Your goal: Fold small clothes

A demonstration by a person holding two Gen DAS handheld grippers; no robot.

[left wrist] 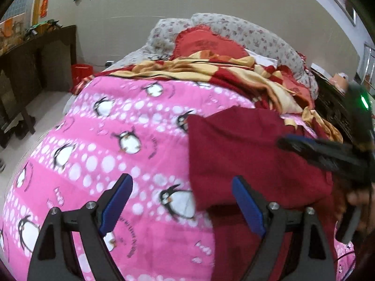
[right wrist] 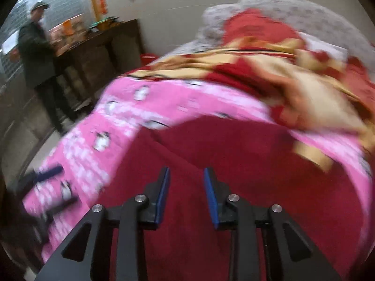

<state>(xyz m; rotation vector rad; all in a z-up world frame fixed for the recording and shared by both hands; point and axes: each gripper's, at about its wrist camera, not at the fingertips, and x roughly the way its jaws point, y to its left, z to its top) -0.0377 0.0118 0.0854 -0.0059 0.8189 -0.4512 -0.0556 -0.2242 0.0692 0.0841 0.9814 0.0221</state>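
Observation:
A dark red garment (left wrist: 246, 152) lies on a pink penguin-print quilt (left wrist: 105, 140) spread over a bed. My left gripper (left wrist: 181, 180) hovers above the garment's left edge, jaws wide open with nothing between them. In the right wrist view the garment (right wrist: 234, 152) fills the lower middle, with the pink quilt (right wrist: 131, 107) around it. My right gripper (right wrist: 186, 172) hangs over the cloth with a narrow gap between its blue pads and nothing pinched in it. The right gripper's fingers (left wrist: 316, 151) show blurred at the right of the left wrist view. The left gripper (right wrist: 46, 175) appears blurred at the far left.
A rumpled red-and-yellow blanket (left wrist: 211, 70), a red cushion (left wrist: 206, 44) and floral pillows (left wrist: 246, 30) pile up at the bed's far end. A dark wooden cabinet (left wrist: 35, 58) and a red bucket (left wrist: 80, 72) stand left of the bed. A person (right wrist: 35, 46) stands by the cabinet.

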